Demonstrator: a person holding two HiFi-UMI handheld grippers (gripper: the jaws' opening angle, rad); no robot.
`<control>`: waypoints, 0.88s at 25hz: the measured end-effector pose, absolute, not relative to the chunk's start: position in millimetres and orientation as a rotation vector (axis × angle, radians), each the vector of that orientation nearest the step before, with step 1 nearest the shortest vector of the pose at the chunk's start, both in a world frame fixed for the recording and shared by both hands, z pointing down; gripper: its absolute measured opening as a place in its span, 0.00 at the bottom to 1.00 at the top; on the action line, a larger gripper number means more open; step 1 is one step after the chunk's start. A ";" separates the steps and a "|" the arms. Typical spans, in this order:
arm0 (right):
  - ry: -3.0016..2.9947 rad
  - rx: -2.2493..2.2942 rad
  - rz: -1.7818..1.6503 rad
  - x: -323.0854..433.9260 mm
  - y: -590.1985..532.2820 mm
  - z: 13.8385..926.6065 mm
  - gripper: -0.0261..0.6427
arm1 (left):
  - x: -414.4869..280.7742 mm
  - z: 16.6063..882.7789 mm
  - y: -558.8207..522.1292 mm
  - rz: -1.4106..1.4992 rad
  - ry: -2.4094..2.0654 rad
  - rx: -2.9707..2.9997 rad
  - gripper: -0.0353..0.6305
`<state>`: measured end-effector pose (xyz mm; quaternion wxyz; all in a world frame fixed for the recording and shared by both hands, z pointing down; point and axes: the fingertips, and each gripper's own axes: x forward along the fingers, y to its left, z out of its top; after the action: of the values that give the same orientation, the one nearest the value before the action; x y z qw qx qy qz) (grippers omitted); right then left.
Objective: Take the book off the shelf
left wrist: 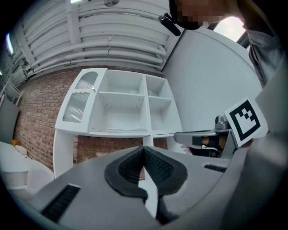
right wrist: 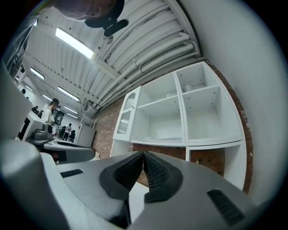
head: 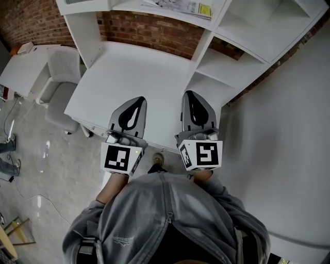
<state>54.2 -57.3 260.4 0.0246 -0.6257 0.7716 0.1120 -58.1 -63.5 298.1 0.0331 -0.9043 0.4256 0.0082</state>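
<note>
- Left gripper [head: 135, 99]: hand-held, jaws pressed together, nothing between them; over the desk's near edge.
- Right gripper [head: 190, 94]: jaws likewise together, empty; just beside the left one, nearer the desk's right corner.
- Book [head: 178, 6]: lying flat on the bottom board of the shelf unit's [head: 232, 67] wide middle compartment, well apart from both grippers.
- Desk [head: 134, 72]: white, against a brick wall [head: 154, 31].
- Chair [head: 59, 82]: pale, off the desk's left edge.

Red brick wall [head: 154, 32], white desktop [head: 129, 77], pale chair [head: 59, 82] beside it, perhaps a cable [head: 38, 198] on glossy floor [head: 56, 165]
</note>
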 end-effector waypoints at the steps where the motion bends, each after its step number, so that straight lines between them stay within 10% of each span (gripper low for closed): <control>1: 2.391 -1.932 0.349 58.4 -66.0 259.9 0.08 | -53.9 298.4 -72.2 0.017 1.315 -2.783 0.06; 22: 2.473 -1.831 0.360 104.0 -171.7 269.3 0.08 | -3.2 283.7 -175.4 0.212 1.390 -2.685 0.06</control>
<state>104.0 -171.7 269.3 0.0217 -0.5910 0.7980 0.1162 -3.2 -175.4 283.7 0.0554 -0.8846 0.4578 0.0697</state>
